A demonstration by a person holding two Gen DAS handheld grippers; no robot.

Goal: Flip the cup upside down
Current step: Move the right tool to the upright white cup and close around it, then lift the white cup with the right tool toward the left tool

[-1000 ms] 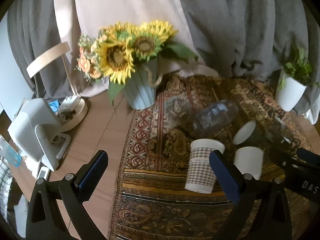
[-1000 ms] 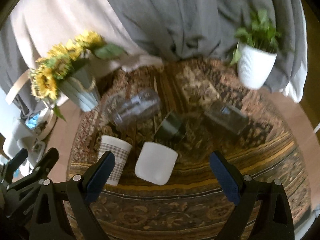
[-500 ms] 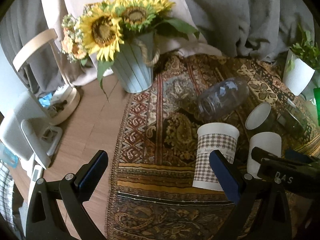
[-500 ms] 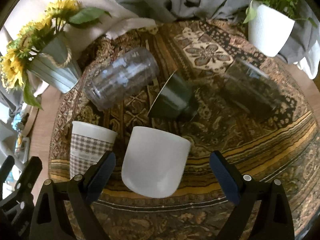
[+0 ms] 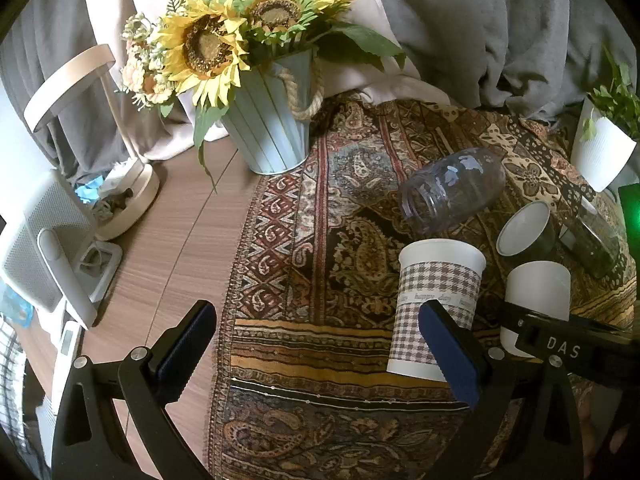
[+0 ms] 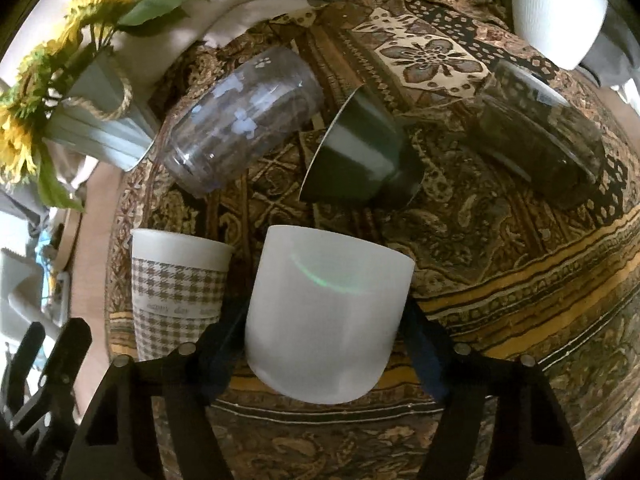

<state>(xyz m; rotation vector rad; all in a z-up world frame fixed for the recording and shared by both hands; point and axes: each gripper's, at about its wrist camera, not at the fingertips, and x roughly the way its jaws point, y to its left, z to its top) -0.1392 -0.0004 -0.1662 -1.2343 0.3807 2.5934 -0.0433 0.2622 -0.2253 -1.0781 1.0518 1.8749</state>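
A plain white cup (image 6: 326,316) stands upright on the patterned cloth (image 6: 500,240). My right gripper (image 6: 324,344) has a finger against each side of its lower half and is shut on it. The same cup shows in the left wrist view (image 5: 536,300), with the right gripper (image 5: 568,344) in front of it. A checked paper cup (image 5: 436,300) stands upright just left of it, also seen in the right wrist view (image 6: 176,280). My left gripper (image 5: 316,352) is open and empty, low over the cloth's near edge, its right finger in front of the checked cup.
A clear jar (image 6: 240,120), a dark green cup (image 6: 360,152) and a dark glass (image 6: 536,136) lie on their sides behind the cups. A sunflower bucket (image 5: 268,120) stands at the back left, a white plant pot (image 6: 556,12) at the back right. A lamp (image 5: 120,184) and fan (image 5: 44,248) stand on the wooden table at left.
My right gripper has moved forward and down onto the white cup and closed on its sides. My left gripper has moved a little closer to the table and stays open.
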